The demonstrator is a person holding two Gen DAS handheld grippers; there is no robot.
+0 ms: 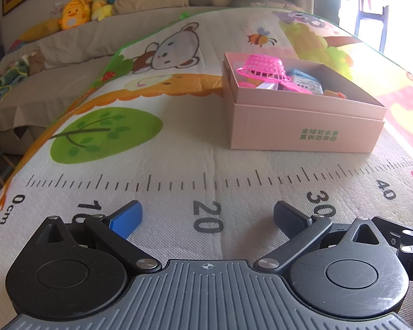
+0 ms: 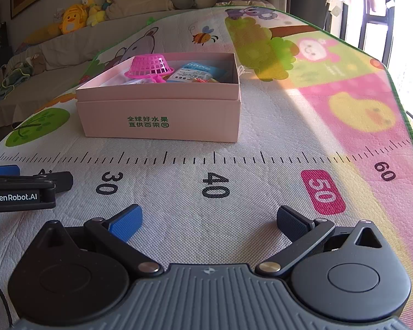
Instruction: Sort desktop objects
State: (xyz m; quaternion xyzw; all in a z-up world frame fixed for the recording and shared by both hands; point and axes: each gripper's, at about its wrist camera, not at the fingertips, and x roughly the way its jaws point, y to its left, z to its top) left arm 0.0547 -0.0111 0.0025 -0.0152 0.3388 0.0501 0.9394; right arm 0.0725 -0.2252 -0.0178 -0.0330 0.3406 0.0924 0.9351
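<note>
The box (image 1: 305, 126) sat on the mat (image 1: 179, 143) — a basket (image 1: 264, 67) in it (packets beside) — sofa (image 1: 77, 44) behind.

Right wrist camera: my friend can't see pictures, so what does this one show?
A pink cardboard box sits on a cartoon play mat, holding a pink plastic basket and a blue packet. The right gripper rests open and empty on the mat; the left gripper lies beside it.

Bright daylight floods in from the window (image 2: 407, 27), blown out; mat's (image 2: 179, 206) right edge glares, fisheye bends the edges.
</note>
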